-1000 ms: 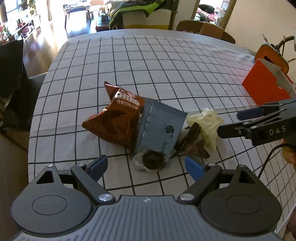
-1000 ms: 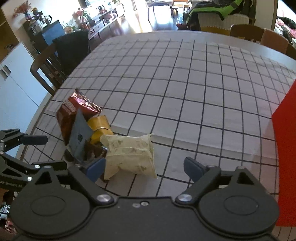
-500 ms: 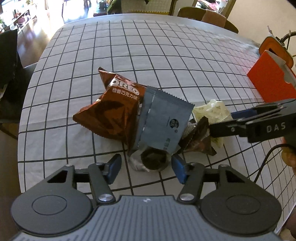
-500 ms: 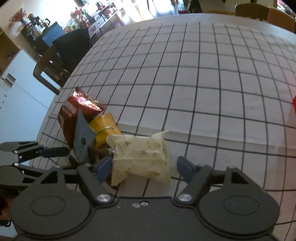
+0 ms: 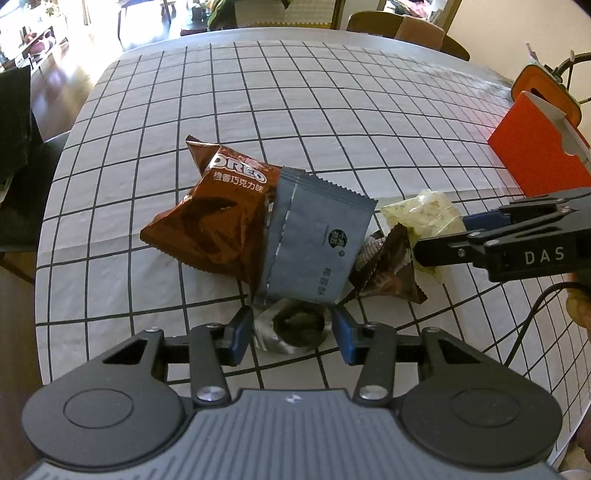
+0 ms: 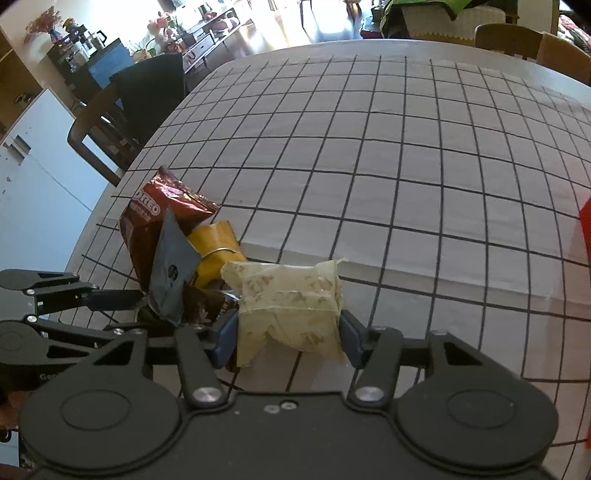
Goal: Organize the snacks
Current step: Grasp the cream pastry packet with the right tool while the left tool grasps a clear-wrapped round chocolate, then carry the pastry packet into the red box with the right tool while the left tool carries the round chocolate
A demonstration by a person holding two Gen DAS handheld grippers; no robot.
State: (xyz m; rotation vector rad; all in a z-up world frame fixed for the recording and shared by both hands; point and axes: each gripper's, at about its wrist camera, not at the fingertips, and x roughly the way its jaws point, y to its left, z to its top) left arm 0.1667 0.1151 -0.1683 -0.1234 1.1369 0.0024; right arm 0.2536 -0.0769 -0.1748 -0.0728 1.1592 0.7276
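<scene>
A heap of snacks lies on the checked tablecloth [image 5: 332, 110]: a brown Oreo bag [image 5: 218, 218], a grey packet [image 5: 317, 243], a dark brown packet [image 5: 388, 266], a yellow packet [image 6: 218, 247] and a pale packet [image 6: 291, 295]. A clear-wrapped dark cookie [image 5: 295, 325] sits at the heap's near edge. My left gripper [image 5: 291, 332] points steeply down. Its jaws are closing, and both blue pads touch the cookie's wrapper. My right gripper [image 6: 288, 334] is closing too, its pads against both sides of the pale packet.
An orange box [image 5: 535, 155] stands open at the table's right side. The table's rounded left edge [image 6: 110, 192] runs close to the heap, with a dark chair [image 6: 122, 107] beyond it. More chairs [image 5: 399, 26] stand at the far end.
Both grippers' jaws have narrowed from wide apart onto their packets, the left around the wrapped cookie and the right around the pale packet. Neither hand has travelled noticeably.
</scene>
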